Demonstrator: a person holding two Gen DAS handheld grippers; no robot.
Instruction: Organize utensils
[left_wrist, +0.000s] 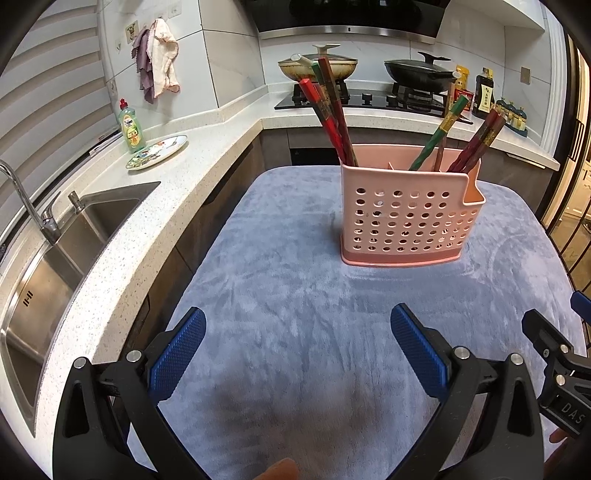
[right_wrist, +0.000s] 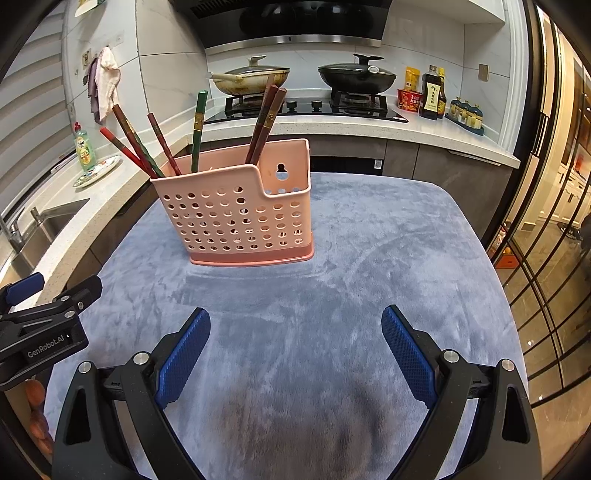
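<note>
A pink perforated utensil holder (left_wrist: 406, 218) (right_wrist: 240, 218) stands upright on a blue-grey cloth (left_wrist: 295, 295) (right_wrist: 351, 258). Several red, green and brown chopsticks (left_wrist: 334, 118) (right_wrist: 138, 144) lean inside it, spread over its compartments. My left gripper (left_wrist: 299, 325) hovers open over the cloth's near part, well short of the holder, nothing between its blue pads. My right gripper (right_wrist: 295, 325) is likewise open and empty, right of the left one. The left gripper's finger (right_wrist: 74, 295) shows at the right wrist view's left edge; the right one's finger (left_wrist: 546, 339) shows in the left wrist view.
A speckled white counter (left_wrist: 155, 229) with a steel sink (left_wrist: 55, 266) and tap runs along the left. On it stand a dish soap bottle (left_wrist: 131, 127) and a patterned plate (left_wrist: 157, 151). Behind are a stove with two pans (right_wrist: 303, 79) and sauce bottles (right_wrist: 432, 98). Glass doors (right_wrist: 554, 240) are at the right.
</note>
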